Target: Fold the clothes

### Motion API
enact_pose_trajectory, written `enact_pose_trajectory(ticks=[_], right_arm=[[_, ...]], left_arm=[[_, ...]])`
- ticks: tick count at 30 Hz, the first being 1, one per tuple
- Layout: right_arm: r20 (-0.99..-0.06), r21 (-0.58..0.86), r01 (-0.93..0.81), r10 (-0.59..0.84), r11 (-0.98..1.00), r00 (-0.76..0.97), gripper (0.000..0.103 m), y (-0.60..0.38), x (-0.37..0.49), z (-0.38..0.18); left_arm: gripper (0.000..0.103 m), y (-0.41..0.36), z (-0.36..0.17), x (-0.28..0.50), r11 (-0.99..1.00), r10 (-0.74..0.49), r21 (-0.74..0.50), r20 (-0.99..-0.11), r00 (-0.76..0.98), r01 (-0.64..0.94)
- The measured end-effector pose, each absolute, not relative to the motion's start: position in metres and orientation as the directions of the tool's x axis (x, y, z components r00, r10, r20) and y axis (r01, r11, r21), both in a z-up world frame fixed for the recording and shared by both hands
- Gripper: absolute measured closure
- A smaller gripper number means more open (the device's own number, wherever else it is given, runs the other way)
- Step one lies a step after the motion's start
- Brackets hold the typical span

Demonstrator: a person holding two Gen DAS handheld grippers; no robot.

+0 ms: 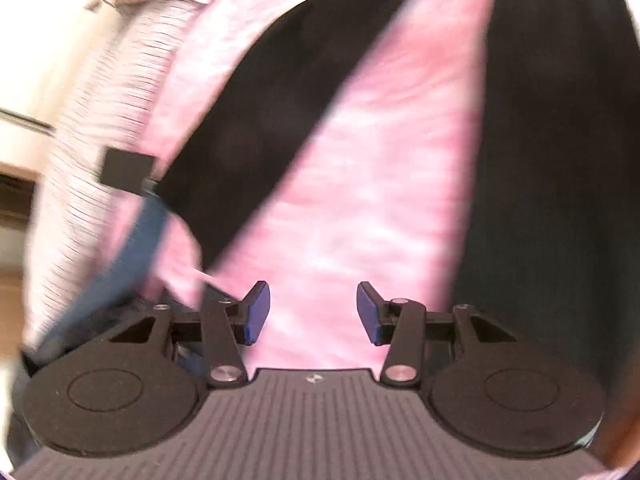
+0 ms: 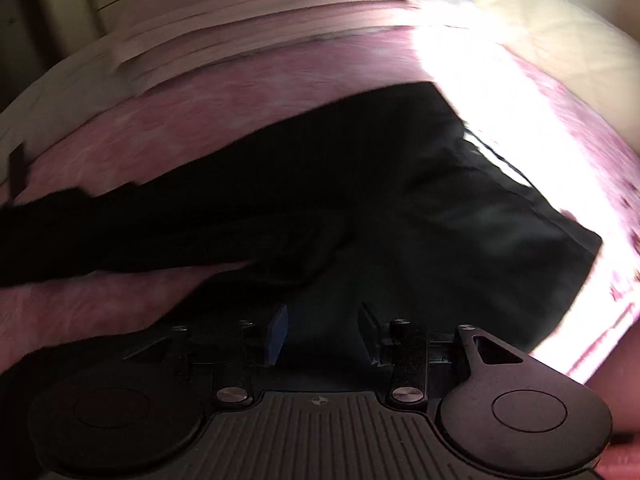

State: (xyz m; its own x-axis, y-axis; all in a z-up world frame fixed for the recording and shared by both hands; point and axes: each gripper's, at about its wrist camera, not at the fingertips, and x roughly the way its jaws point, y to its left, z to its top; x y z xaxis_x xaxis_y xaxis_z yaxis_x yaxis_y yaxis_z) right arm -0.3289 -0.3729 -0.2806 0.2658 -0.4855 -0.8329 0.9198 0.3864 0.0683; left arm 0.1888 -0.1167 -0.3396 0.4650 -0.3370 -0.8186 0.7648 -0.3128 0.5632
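Note:
A black long-sleeved garment [image 2: 420, 200] lies spread on a pink bedsheet [image 2: 180, 120]. In the left wrist view its sleeve [image 1: 272, 120] runs diagonally across the pink sheet [image 1: 360, 200] and its body [image 1: 560, 160] fills the right side. My left gripper [image 1: 313, 312] is open and empty above the bare pink sheet, between sleeve and body. My right gripper [image 2: 323, 334] is open and empty just above the black garment's body. The garment's sleeve [image 2: 80, 236] stretches to the left. Both views are blurred.
A striped white cloth [image 1: 92, 152] lies along the left of the pink sheet, with a blue strap [image 1: 132, 248] and a black tag [image 1: 126, 172] beside it. A bright sunlit strip [image 2: 520, 128] crosses the bed at the right. Pale folded bedding [image 2: 240, 32] lies at the back.

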Motion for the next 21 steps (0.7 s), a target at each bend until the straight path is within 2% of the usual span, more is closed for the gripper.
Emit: enact_pose_trajectory(ticks=[4, 7, 9, 10, 11, 12, 16, 21], right_arm=[[-0.842, 0.004, 0.792, -0.426, 0.61, 0.333, 0.06, -0.373, -0.252, -0.294], [-0.852, -0.049, 0.715, -0.403, 0.698, 0.335, 0.06, -0.379, -0.197, -0.309], [-0.857, -0.073, 0.691, -0.4, 0.719, 0.326, 0.06, -0.388, -0.173, -0.323], [-0.86, -0.08, 0.687, -0.398, 0.723, 0.319, 0.06, -0.389, -0.165, -0.333], [-0.865, -0.08, 0.69, -0.394, 0.719, 0.311, 0.06, -0.388, -0.154, -0.341], [-0.87, -0.076, 0.698, -0.389, 0.712, 0.302, 0.06, -0.391, -0.149, -0.344], [-0.882, -0.058, 0.724, -0.375, 0.688, 0.286, 0.06, -0.402, -0.124, -0.349], [-0.892, -0.041, 0.728, -0.353, 0.684, 0.281, 0.06, -0.395, -0.119, -0.339]], left_arm=[[0.06, -0.148, -0.4, 0.235, -0.413, -0.389, 0.65, -0.76, 0.522, 0.639], [0.066, -0.166, -0.434, 0.258, -0.5, -0.415, 0.66, -0.751, 0.514, 0.561], [0.066, -0.165, -0.447, 0.263, -0.564, -0.478, 0.688, -0.723, 0.498, 0.457], [0.075, -0.164, -0.448, 0.266, -0.574, -0.496, 0.697, -0.714, 0.495, 0.43], [0.095, -0.165, -0.448, 0.271, -0.572, -0.494, 0.702, -0.707, 0.506, 0.423], [0.099, -0.167, -0.448, 0.277, -0.569, -0.481, 0.705, -0.703, 0.524, 0.424], [0.102, -0.165, -0.426, 0.291, -0.537, -0.441, 0.683, -0.728, 0.526, 0.495], [0.102, -0.139, -0.378, 0.265, -0.53, -0.36, 0.612, -0.789, 0.498, 0.587]])
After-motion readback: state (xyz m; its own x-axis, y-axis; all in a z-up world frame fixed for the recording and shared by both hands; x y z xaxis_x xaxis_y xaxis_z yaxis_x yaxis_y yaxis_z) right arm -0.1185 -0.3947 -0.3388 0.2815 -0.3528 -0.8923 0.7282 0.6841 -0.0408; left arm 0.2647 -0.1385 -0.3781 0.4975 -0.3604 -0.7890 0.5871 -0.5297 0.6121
